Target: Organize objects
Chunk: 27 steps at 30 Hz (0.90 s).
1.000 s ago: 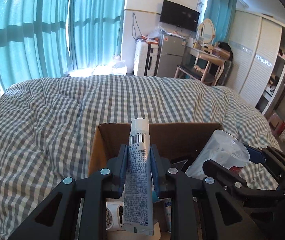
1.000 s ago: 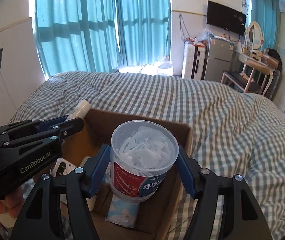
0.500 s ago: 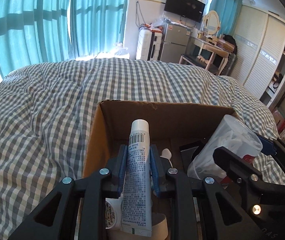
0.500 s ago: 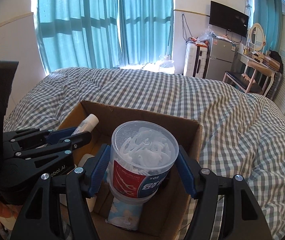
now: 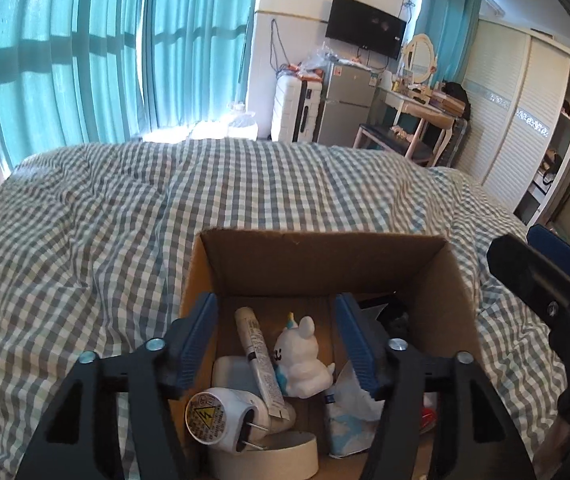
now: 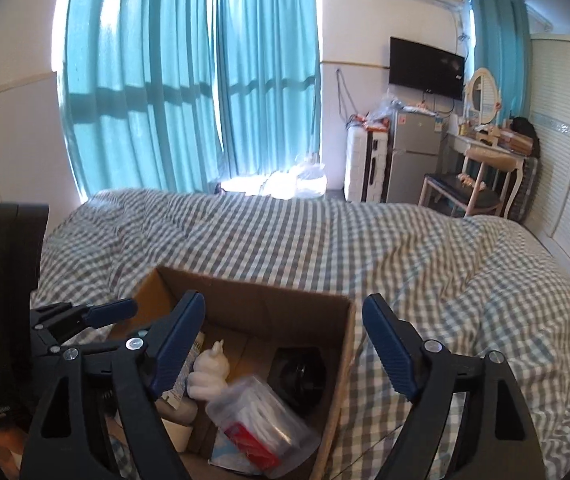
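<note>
An open cardboard box (image 5: 325,256) sits on the checked bed; it also shows in the right wrist view (image 6: 245,300). The white tube (image 5: 259,368) lies inside it beside a white unicorn figure (image 5: 303,364), a plug adapter (image 5: 221,420), a tape roll (image 5: 273,456) and a tissue pack (image 5: 349,416). The clear cotton swab tub (image 6: 253,424) lies on its side in the box next to a black object (image 6: 301,372). My left gripper (image 5: 277,340) is open and empty above the box. My right gripper (image 6: 285,344) is open and empty above the box's right side.
The grey checked duvet (image 5: 125,208) covers the bed all around the box. Teal curtains (image 6: 189,72), a white suitcase (image 5: 295,108), a small fridge (image 5: 345,108) and a dressing table (image 5: 421,116) stand beyond the bed. A wardrobe (image 5: 517,128) is at the right.
My left gripper opened and the tube dropped into the box. My right gripper opened and the cotton swab tub fell on its side into the box. Both grippers rose slightly.
</note>
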Motion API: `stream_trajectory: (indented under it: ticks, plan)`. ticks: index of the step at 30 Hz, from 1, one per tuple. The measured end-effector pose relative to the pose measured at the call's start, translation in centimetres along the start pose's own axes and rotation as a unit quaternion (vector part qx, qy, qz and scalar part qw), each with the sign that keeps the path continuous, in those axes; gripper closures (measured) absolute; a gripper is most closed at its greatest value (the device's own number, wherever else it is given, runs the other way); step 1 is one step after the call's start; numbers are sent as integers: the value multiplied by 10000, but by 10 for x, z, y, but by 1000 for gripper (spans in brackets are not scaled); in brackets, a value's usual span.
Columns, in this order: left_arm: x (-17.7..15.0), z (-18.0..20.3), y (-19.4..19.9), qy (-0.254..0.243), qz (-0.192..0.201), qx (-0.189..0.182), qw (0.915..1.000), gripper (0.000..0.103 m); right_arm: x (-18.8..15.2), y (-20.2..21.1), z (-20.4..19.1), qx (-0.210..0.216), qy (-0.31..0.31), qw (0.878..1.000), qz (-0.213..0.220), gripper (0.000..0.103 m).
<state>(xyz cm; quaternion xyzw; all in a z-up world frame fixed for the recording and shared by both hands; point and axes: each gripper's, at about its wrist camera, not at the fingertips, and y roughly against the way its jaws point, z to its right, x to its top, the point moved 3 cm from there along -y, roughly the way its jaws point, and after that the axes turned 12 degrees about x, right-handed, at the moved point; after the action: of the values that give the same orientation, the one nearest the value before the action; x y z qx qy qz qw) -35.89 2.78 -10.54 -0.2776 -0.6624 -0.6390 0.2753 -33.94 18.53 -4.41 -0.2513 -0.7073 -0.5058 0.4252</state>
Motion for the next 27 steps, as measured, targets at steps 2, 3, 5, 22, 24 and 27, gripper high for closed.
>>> stream_trajectory:
  ticks: [2,3,5,22,24,27]
  plan:
    - [4,2,12,-26,105,-26,9999,29,6,13,2,-56,-46,9999,101,20]
    - [5,2,20,-38,171,-22,9998,26,9,19,5,-56,-62,9999,128,20]
    - [9,4,38,-59,343,27,9994,20,13,32,5,-70,-87,9998,151,19]
    - [26,-7,206,-209,1601,491,9856,3,31,181,-29,-481,282,9962,673,12]
    - [24,-9,226,-233,1746,533,9829,2,35,198,-32,-567,317,9949,773,9]
    - [17,-12,249,-292,1899,635,9793,1,36,217,-36,-709,339,9935,818,5]
